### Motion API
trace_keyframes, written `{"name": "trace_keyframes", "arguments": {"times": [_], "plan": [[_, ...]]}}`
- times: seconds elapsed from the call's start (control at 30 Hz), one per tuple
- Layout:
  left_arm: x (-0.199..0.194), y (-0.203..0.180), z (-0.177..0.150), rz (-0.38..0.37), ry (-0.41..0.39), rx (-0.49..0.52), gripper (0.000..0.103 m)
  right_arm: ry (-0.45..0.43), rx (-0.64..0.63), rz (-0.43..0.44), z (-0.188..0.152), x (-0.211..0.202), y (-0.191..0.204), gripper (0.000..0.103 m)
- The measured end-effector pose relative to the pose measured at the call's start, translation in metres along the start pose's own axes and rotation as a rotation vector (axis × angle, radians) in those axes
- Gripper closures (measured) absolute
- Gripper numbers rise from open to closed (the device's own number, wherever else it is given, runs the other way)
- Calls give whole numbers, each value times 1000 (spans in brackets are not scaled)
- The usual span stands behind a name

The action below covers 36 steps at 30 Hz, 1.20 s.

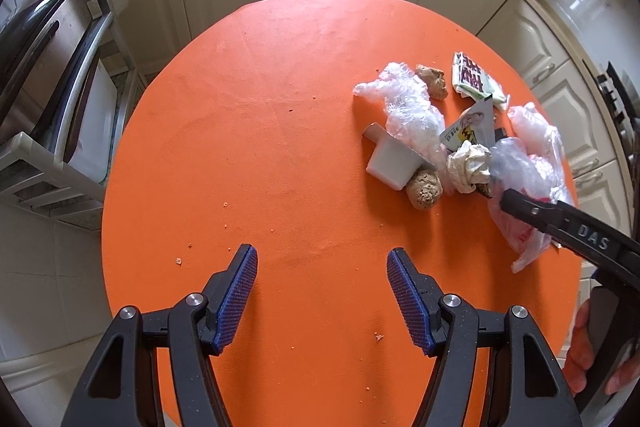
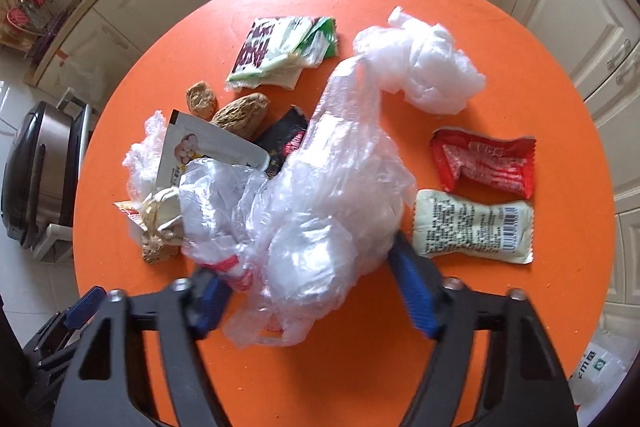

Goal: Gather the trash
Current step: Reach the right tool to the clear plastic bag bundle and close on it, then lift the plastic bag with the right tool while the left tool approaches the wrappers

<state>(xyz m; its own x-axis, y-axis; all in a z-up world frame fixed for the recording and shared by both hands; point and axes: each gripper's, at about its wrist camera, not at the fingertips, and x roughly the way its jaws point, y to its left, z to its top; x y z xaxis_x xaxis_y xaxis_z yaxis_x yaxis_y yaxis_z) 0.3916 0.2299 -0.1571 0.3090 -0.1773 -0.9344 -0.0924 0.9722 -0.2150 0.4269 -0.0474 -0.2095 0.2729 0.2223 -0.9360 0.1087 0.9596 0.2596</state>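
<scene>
While its long axis runs away from the camera, the clear bag [image 2: 320,195] sits clamped in the right jaws.

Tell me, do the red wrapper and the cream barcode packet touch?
Apart. The right wrist view shows orange table between the red wrapper and the cream packet.

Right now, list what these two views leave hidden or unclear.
- Right wrist view: whether the right gripper pinches the clear plastic bag; the left finger is blurred and the bag covers the pads.
- Right wrist view: the black wrapper is mostly hidden under that bag.
- Left wrist view: the hand is cut off by the right edge.
</scene>
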Motion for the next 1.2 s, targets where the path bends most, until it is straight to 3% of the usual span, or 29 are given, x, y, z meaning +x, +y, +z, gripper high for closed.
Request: {"name": "trace_keyframes", "arguments": {"times": [0.13, 0.27, 0.33, 0.43, 0.57, 0.6, 0.67, 0.83, 0.97, 1.2], "plan": [[-1, -1, -1, 0, -2, -3, 40, -71, -56, 75, -13, -23, -4, 43], [-5, -6, -4, -5, -11, 5, 40, -231, -202, 66, -41, -63, 0, 43], [-9, -12, -7, -7, -20, 13, 40, -265, -260, 53, -58, -77, -1, 43], [-13, -21, -12, -17, -28, 29, 40, -266, -313, 11, -81, -85, -5, 40], [-13, -35, -19, -34, -25, 60, 40, -203, -301, -66, -108, -74, -24, 32], [-13, -39, -21, -37, -20, 69, 40, -188, -290, -73, -113, -72, -31, 29], [-10, -45, -22, -41, -12, 83, 40, -164, -221, -57, -117, -69, -50, 9], [-4, -57, -23, -51, 1, 111, 40, -163, 89, 43, -118, -74, -93, 2], [1, -59, -22, -56, 9, 119, 40, -138, 266, 124, -116, -61, -98, 2], [3, -56, -24, -52, 11, 109, 40, -123, 315, 126, -97, -35, -72, 1]]}}
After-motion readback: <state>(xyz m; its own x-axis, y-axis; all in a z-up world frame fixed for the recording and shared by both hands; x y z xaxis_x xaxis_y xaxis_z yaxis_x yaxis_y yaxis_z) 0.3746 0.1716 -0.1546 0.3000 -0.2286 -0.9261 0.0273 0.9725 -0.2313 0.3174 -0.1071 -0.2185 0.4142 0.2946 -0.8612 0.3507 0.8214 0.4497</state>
